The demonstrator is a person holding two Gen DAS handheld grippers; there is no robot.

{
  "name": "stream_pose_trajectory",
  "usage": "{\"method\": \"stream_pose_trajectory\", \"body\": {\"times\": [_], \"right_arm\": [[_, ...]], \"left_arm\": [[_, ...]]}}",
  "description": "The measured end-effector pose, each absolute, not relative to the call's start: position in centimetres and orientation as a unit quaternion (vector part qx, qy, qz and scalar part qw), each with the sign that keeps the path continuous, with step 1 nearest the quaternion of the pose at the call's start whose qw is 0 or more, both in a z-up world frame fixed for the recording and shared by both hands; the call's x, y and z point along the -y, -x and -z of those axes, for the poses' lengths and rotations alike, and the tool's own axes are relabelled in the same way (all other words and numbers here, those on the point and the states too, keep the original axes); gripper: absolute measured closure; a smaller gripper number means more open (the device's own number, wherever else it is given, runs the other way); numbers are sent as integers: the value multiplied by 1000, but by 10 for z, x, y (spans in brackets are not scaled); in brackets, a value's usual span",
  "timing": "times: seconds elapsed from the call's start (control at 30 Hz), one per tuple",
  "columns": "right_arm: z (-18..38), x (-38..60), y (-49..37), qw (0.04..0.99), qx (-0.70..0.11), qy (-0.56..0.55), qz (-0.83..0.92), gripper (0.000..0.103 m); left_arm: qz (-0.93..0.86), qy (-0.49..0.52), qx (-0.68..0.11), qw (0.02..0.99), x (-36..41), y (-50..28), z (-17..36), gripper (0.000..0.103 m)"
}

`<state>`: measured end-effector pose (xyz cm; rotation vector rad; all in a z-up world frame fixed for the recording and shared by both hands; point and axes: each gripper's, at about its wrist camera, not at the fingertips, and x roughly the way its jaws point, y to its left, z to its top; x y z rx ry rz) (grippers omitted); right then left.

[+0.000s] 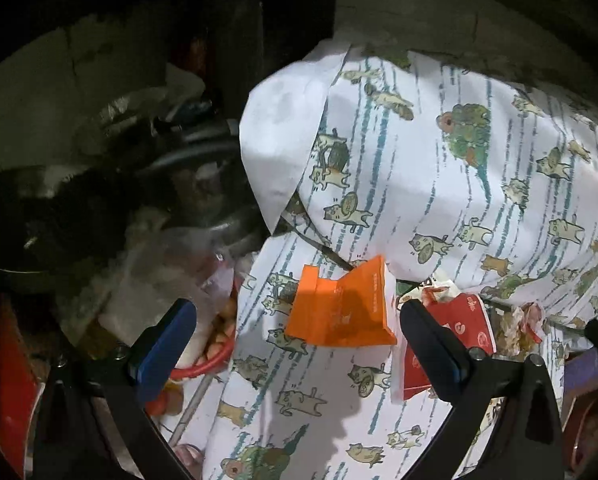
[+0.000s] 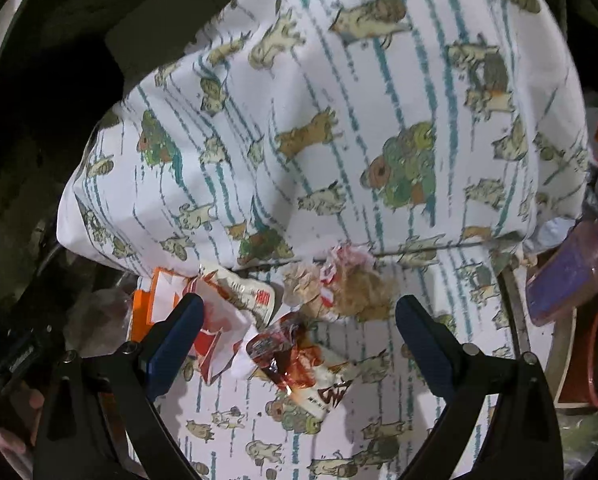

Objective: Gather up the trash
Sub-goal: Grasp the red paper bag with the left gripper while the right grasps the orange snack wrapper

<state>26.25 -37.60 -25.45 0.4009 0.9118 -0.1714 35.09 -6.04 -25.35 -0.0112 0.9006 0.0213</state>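
Note:
A white cloth printed with cats (image 1: 419,184) (image 2: 319,120) is draped over a bulky shape and spreads flat in front. On it lie an orange folded wrapper (image 1: 341,308) (image 2: 141,312), a red and white packet (image 1: 455,332) (image 2: 219,312), a crumpled brownish tissue (image 2: 339,284) (image 1: 515,326) and a torn red sauce sachet (image 2: 287,352). My left gripper (image 1: 295,344) is open, its fingers either side of the orange wrapper, not touching it. My right gripper (image 2: 299,344) is open around the sachet and tissue.
Dark cluttered area at left with a black pot (image 1: 31,224), clear plastic bag (image 1: 159,276) and a red-rimmed bowl of food (image 1: 211,352). A purple plastic container (image 2: 567,276) stands at right. Concrete wall (image 1: 439,20) behind.

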Motion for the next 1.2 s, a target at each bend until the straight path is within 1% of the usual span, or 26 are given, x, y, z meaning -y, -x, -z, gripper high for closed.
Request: {"method": "stream_pose_trajectory", "body": {"times": [0.07, 0.13, 0.23, 0.27, 0.33, 0.43, 0.47, 0.57, 0.63, 0.67, 0.7, 0.73, 0.77, 0.8, 0.83, 0.87, 0.9, 0.93, 0.97, 1.0, 1.1, 1.2], "right_arm": [[261, 370, -266, 868, -457, -183, 68, 7], [276, 360, -275, 843, -512, -157, 51, 7], [307, 333, -282, 809, -583, -69, 15, 9], [317, 321, -281, 806, -592, -20, 16, 10], [333, 304, -281, 800, -599, 39, 16, 10], [357, 290, -284, 784, -616, 68, 4, 15], [363, 287, -286, 782, -618, 83, 3, 18], [373, 283, -284, 788, -606, 104, 15, 19], [385, 281, -280, 781, -616, 105, 8, 19], [393, 282, -278, 768, -633, 93, -2, 23], [399, 284, -276, 758, -648, 77, -7, 33], [398, 289, -274, 765, -642, 46, -10, 33], [393, 296, -274, 779, -627, 21, -6, 36], [390, 302, -273, 787, -617, 6, -2, 41], [388, 308, -273, 792, -611, -3, 2, 44], [387, 313, -273, 794, -608, -5, 6, 55], [387, 319, -273, 795, -606, -5, 9, 70], [385, 325, -271, 799, -601, -7, 8, 74], [381, 330, -269, 802, -597, -10, 7, 77], [376, 335, -267, 804, -594, -15, 6, 79], [354, 343, -258, 803, -593, -46, -24, 82], [328, 355, -245, 804, -583, -102, -52, 83]], "left_arm": [[-1, 3, -441, 898, 62, -356, 258, 1], [6, -1, -450, 893, 65, -358, 261, 2], [31, 12, -464, 885, 70, -357, 265, 3], [42, 14, -468, 882, 73, -356, 267, 3], [60, 6, -474, 878, 82, -355, 269, 3], [74, -5, -476, 876, 93, -352, 266, 3], [79, 6, -471, 878, 93, -351, 261, 3], [100, 40, -470, 876, 96, -355, 250, 3], [109, 47, -477, 871, 100, -360, 253, 3], [110, 47, -483, 867, 103, -362, 256, 3], [110, 47, -492, 862, 107, -365, 262, 3], [111, 50, -498, 858, 109, -368, 267, 3], [110, 53, -507, 853, 113, -372, 274, 3], [109, 57, -513, 849, 114, -374, 278, 3], [110, 63, -519, 846, 116, -376, 282, 3], [111, 70, -524, 842, 117, -379, 287, 3], [113, 76, -529, 838, 119, -381, 291, 3], [114, 80, -532, 835, 121, -382, 294, 3], [117, 85, -535, 832, 124, -384, 297, 3], [119, 87, -537, 831, 126, -385, 300, 3], [137, 82, -539, 827, 141, -386, 306, 3], [150, 76, -548, 819, 157, -387, 313, 3]]}}
